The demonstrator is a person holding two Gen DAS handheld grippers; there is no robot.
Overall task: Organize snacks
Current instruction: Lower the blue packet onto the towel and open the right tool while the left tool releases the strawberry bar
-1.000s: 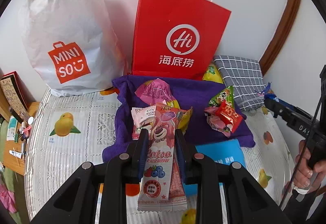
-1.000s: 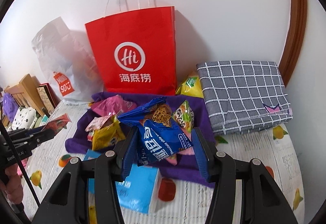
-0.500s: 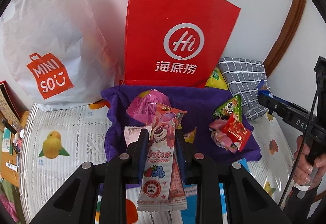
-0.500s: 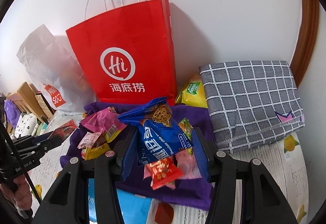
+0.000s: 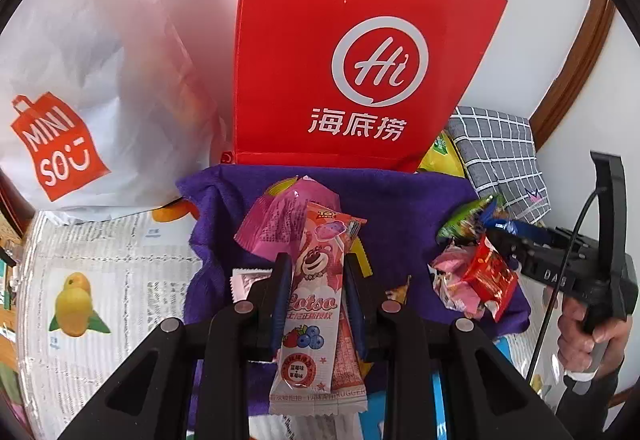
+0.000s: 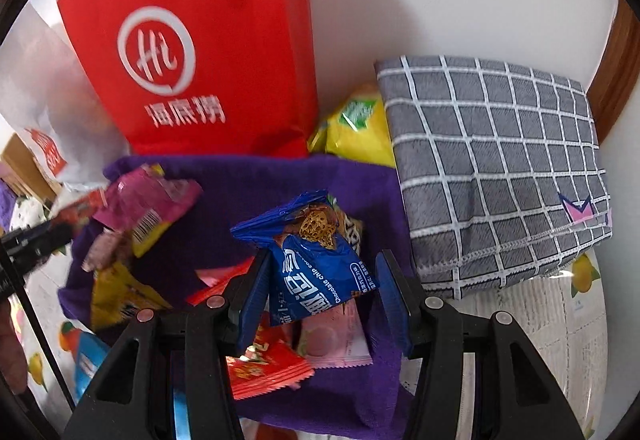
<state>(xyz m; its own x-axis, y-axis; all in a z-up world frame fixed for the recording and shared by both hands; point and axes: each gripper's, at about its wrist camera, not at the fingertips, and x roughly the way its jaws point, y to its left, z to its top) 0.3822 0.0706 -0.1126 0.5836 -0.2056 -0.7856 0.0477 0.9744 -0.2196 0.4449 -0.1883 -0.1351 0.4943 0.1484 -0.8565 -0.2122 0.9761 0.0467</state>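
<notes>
My left gripper (image 5: 316,264) is shut on a long pink Lotso lollipop packet (image 5: 316,292), held over the near edge of a purple cloth (image 5: 400,200). My right gripper (image 6: 322,264) is shut on a puffy blue chocolate chip cookie packet (image 6: 320,276) above the same purple cloth (image 6: 280,184). Loose snacks lie on the cloth: a pink packet (image 5: 276,224), a red packet (image 6: 264,368), a pale pink packet (image 6: 332,336) and a yellow one (image 6: 116,296). In the left wrist view the right gripper (image 5: 520,236) shows at the right, a hand on its handle.
A red paper bag (image 5: 352,60) stands against the wall behind the cloth, with a white Miniso bag (image 5: 80,100) to its left. A folded grey checked cloth (image 6: 500,168) lies at the right, a yellow snack bag (image 6: 360,128) wedged beside it. A fruit-print cover (image 5: 100,280) spreads underneath.
Both grippers have moved forward and down toward the purple cloth, each keeping its packet. The red bag and the snacks on the cloth now look larger and closer.
</notes>
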